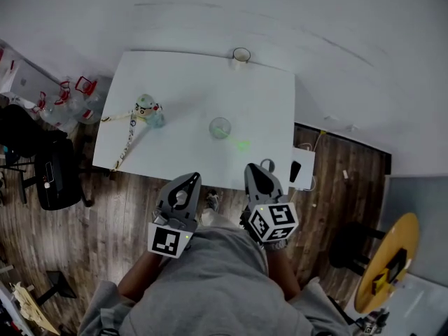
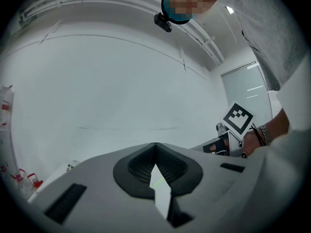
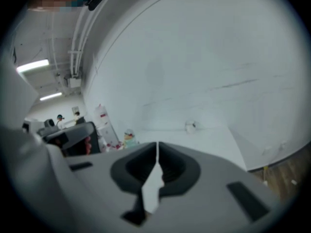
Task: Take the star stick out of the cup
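Not started yet: my left gripper (image 1: 186, 182) and right gripper (image 1: 255, 169) hang at my waist, jaws pressed together on nothing. The star stick (image 1: 145, 106), I reckon, pokes from the cup (image 1: 155, 120) at the table's (image 1: 266, 103) left, well ahead. Next, reach out, spread one pair and pinch it.

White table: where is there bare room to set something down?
Bare: the far-left stretch of the white table, between the face-painted cup and the small white cup at the far edge; also the right side beyond the clear round cup. Crowded: the left edge, where a pale thin strip lies by the face-painted cup.
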Tool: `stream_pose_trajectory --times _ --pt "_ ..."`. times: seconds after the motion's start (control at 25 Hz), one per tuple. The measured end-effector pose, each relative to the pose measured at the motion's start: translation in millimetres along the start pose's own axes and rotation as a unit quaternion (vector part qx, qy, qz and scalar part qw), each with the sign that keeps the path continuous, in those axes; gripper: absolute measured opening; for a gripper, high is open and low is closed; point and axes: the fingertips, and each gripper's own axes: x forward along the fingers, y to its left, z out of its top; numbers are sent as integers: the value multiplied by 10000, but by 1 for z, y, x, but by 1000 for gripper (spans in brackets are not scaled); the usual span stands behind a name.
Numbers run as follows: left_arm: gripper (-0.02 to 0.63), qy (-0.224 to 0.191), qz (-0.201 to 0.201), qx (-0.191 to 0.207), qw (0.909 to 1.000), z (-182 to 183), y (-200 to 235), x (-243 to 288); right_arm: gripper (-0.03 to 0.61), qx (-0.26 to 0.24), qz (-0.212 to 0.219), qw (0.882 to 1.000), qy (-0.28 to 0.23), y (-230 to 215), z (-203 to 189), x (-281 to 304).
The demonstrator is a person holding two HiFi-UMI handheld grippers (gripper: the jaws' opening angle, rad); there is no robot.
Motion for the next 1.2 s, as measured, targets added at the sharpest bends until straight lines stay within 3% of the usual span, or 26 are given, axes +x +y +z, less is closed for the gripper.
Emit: stream_pose_trajectory --times 0.52,0.96,1.04,1.2 --pt "29 155 -1005 15 9948 -6 19 38 38 396 -742 9962 238 -17 -10 32" --pt "31 353 -1645 4 9857 -15 31 68 43 843 -1381 9858 437 -40 -26 51" --pt "31 398 -1721 0 9843 -17 36 73 134 945 -1411 9842 492 -41 -30 55" --pt "30 458 -1878 49 9811 -20 44 82 141 1077 -1558 9803 554 -44 -36 62"
